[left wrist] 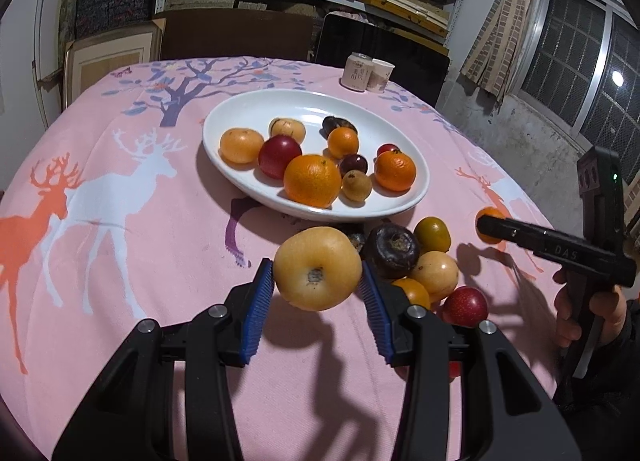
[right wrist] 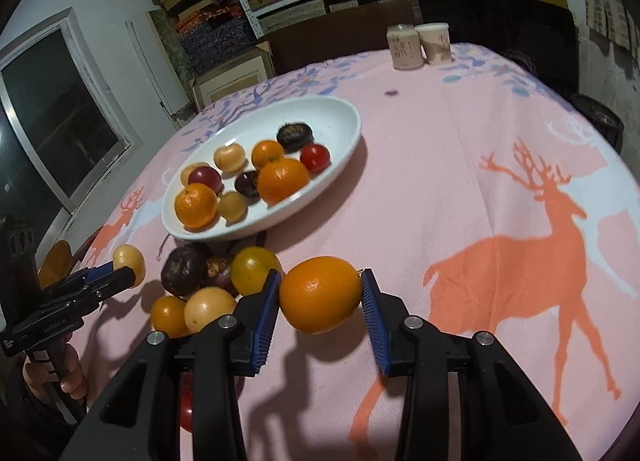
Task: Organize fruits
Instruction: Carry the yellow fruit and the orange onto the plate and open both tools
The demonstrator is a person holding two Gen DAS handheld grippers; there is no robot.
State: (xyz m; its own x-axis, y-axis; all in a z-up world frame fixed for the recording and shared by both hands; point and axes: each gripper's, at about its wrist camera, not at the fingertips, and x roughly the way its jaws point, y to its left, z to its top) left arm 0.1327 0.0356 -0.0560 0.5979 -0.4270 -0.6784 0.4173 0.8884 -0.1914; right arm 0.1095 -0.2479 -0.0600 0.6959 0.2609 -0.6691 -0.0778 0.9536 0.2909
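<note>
Blue-padded left gripper [left wrist: 318, 293] clamps yellow fruit [left wrist: 317, 268].

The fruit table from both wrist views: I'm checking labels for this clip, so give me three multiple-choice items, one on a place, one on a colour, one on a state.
1. Where do the two cups stand?
A. at the table's far edge
B. in the plate
C. beside the loose fruit pile

2. What colour is the plate?
A. blue
B. white
C. black

3. What does the right gripper hold?
A. nothing
B. a red plum
C. an orange

Answers:
1 A: they stand beyond the plate, near the tablecloth's far edge.
2 B: its bare rim is plain white.
3 C: the orange sits pinched between the blue pads, while the left gripper holds a yellow pear.
</note>
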